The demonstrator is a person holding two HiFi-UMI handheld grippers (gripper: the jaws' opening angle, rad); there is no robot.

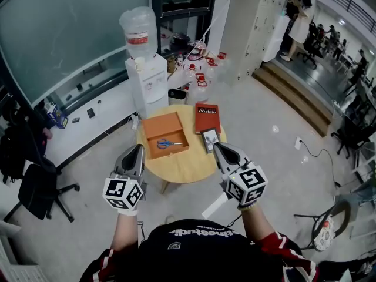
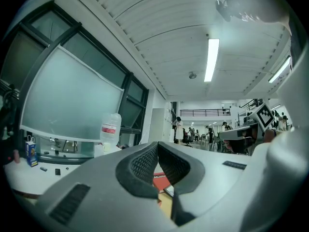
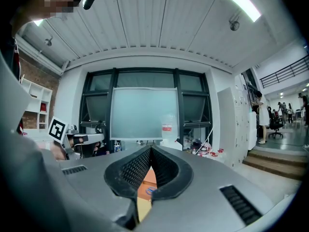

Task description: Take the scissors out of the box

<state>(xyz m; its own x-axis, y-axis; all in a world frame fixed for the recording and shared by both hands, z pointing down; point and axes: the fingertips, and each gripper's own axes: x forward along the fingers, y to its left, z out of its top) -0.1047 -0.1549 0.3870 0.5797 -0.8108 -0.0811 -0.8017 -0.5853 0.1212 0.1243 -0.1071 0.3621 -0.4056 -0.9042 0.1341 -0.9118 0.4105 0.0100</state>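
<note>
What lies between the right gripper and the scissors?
Head view: a small dark-framed card and the orange box's wall separate the right gripper from the scissors.

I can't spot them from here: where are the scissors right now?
In the head view, the scissors lie inside the open orange box on the left half of the round table, just left of the red book.

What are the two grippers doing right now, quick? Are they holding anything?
Left gripper: jaws closed, holding nothing.
Right gripper: jaws closed, holding nothing.
</note>
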